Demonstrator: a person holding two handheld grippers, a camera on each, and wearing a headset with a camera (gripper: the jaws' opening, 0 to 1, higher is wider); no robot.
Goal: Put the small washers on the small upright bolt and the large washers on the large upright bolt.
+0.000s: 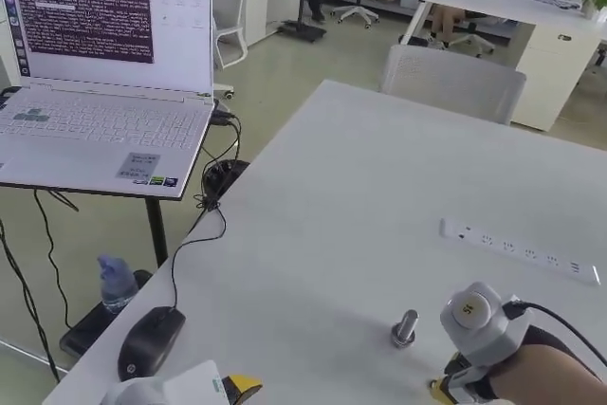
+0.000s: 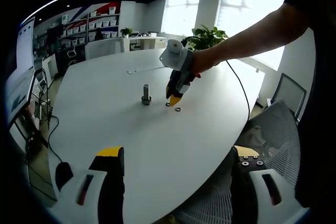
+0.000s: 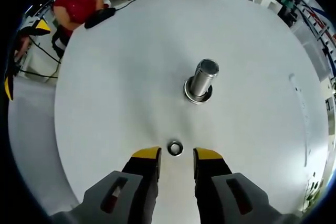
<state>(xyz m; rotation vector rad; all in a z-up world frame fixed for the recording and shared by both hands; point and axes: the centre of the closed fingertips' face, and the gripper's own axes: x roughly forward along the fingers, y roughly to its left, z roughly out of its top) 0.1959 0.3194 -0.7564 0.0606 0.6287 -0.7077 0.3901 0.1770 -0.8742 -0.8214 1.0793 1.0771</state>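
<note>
Both jaws of the left gripper (image 2: 177,153) are standing spread wide, empty, well back from the work. Further right, the bolt (image 3: 201,81) is standing upright on the table (image 3: 105,77), steel-grey, a ring at its foot. Rightmost, the right gripper (image 3: 176,157), much the nearer, is hovering with jaws slightly parted and empty; a washer (image 3: 175,148), small, flat and shiny, is lying at twelve o'clock just off their tips, the bolt beyond it at one o'clock.
</note>
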